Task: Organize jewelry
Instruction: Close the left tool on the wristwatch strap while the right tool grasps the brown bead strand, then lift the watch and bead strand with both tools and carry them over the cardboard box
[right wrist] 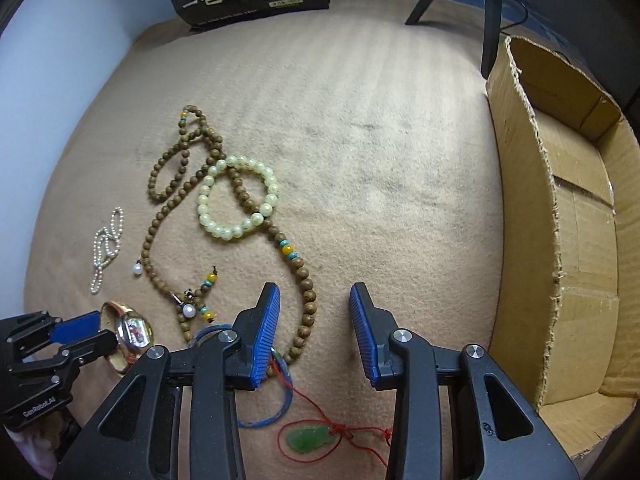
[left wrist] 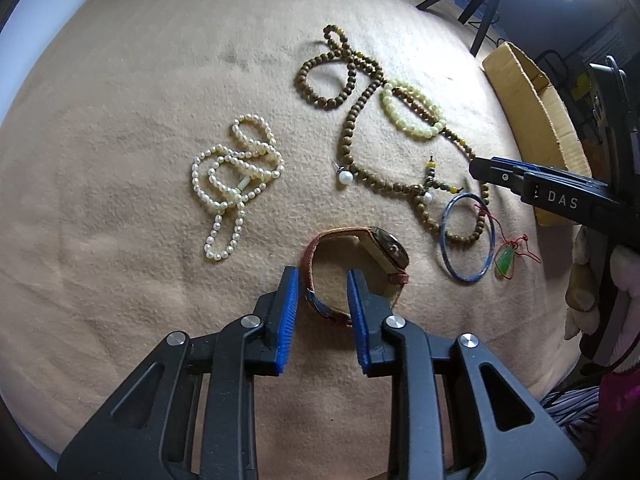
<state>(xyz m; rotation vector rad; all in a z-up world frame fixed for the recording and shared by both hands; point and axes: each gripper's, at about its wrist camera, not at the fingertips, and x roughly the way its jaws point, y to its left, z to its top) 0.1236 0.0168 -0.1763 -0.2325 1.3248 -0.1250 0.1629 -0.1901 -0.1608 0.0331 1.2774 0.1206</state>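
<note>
A pearl necklace [left wrist: 236, 184] is seen at nine o'clock on the tan blanket [left wrist: 120, 120]. At centre, the wristwatch [left wrist: 360, 264] strap is straddled by the left gripper [left wrist: 323, 280], pads apart and not pressing. At three o'clock, the right gripper [right wrist: 314, 300] is held apart over wooden prayer beads [right wrist: 308, 292], beside a cardboard box [right wrist: 560, 240].

Bare blanket [right wrist: 380, 140] lies open; cardboard box [right wrist: 560, 240] walls its right edge.
</note>
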